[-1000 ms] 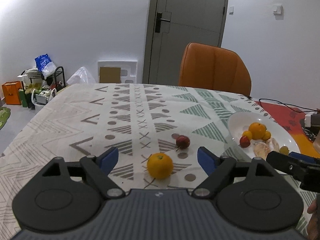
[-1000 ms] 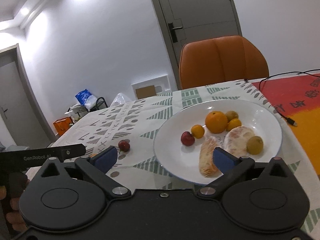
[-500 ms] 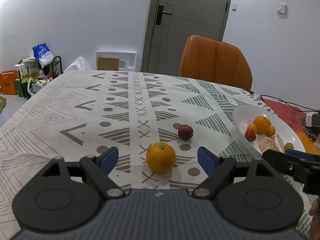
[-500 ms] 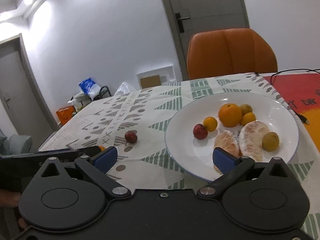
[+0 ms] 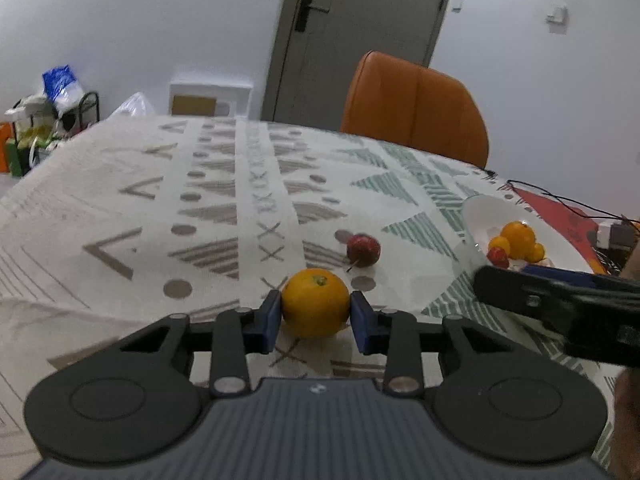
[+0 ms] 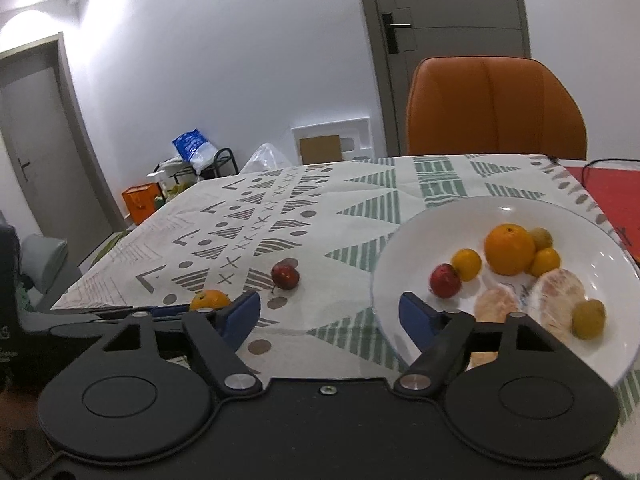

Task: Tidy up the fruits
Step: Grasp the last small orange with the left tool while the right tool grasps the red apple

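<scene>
Gripping the orange (image 5: 315, 303) on the worktop (image 5: 120, 208), the left claw (image 5: 316, 316) has its two blue pads pressed against the fruit's left and right sides, near its widest part; the fruit appears to rest on the patterned cloth, not yet lifted. The right claw (image 6: 330, 312) is spread wide and holds nothing, hovering at the near rim of the white plate (image 6: 408, 240), which already carries a large orange, several small yellow fruits, a red fruit and peeled segments. A small red fruit (image 5: 363, 250) lies on the cloth just beyond the held orange, between it and the plate. For a clean pick, judgement is to keep the squeeze centred on the round body, raise straight up before swinging right toward the plate, and clear both the red fruit and the right claw, which stands in that path. A round, smooth fruit may roll out if the pads sit off-centre. Against half a second ago: the left claw was then spread with the orange sitting free between its pads; it has since advanced and clamped. The right claw has narrowed somewhat, and its view is much the same.
</scene>
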